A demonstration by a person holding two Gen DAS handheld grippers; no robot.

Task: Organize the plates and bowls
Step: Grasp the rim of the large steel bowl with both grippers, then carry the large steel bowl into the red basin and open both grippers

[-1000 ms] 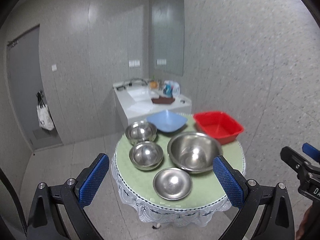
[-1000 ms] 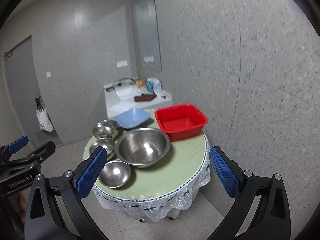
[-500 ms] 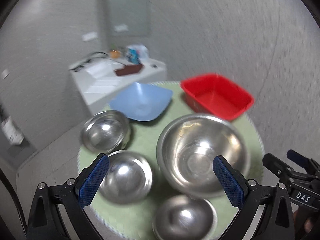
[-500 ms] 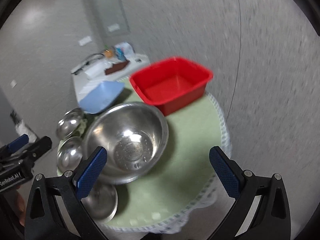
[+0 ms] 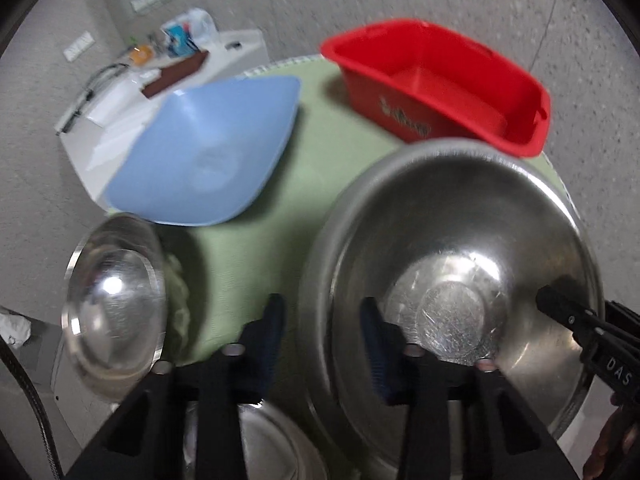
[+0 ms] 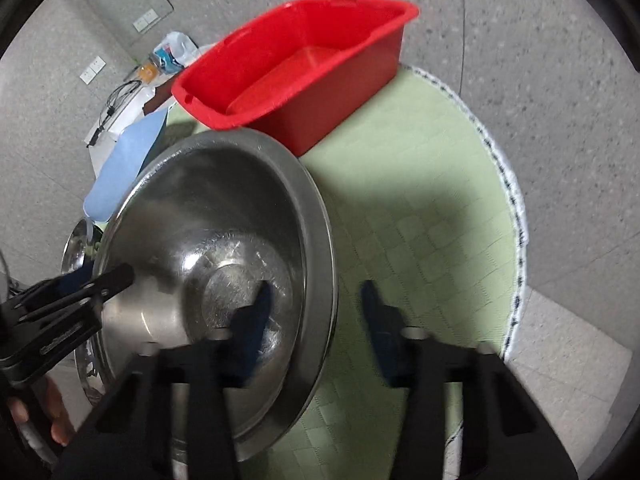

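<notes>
Large steel bowl [image 5: 460, 280] on round green worktop [image 6: 420, 208], just in front of red plastic tub [image 6: 304, 64]. Left tool [image 5: 322, 320] astride bowl's left rim, right tool [image 6: 314, 312] astride its right rim. Both tools' jaws just been closing, now narrow; rim between pads, contact not clear. Light blue square bowl [image 5: 208, 148] and small steel bowl [image 5: 114, 304] to left.
</notes>
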